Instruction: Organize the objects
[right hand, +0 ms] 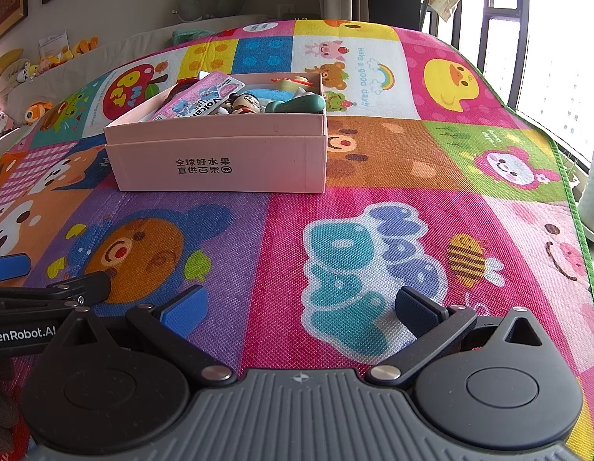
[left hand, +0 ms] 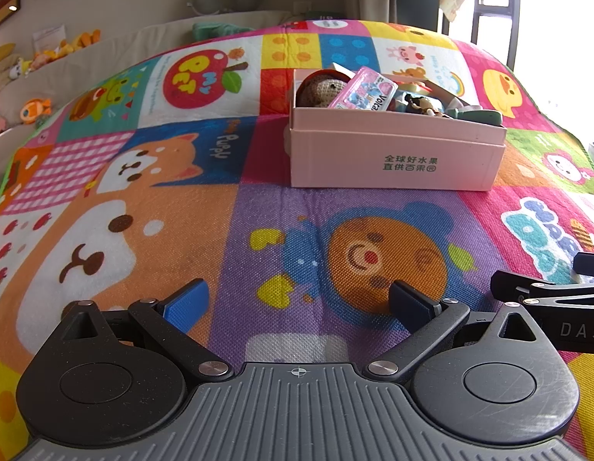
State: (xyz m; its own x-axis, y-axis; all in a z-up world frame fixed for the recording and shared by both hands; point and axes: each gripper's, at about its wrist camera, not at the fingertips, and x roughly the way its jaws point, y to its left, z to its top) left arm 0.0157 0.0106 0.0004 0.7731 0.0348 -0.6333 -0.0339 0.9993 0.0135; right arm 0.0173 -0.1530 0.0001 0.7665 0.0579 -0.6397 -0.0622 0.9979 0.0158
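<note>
On the cartoon play mat [right hand: 373,161], a pink box [right hand: 220,157] already holds all the toys in view.

Inside it lie a pink blister pack [right hand: 204,98], a crocheted ball [left hand: 321,90], a small figurine [right hand: 245,103] and a teal toy [right hand: 297,104], heaped loosely, some poking above the rim; gathering them in one container looks like the point of the tidying. No stray object shows on the mat near the box, so the sorting seems finished or nearly so. Well short of the box, the left gripper [left hand: 300,301] and right gripper [right hand: 298,307] hover side by side low over the mat, fingers spread wide and empty, apparently at rest.
</note>
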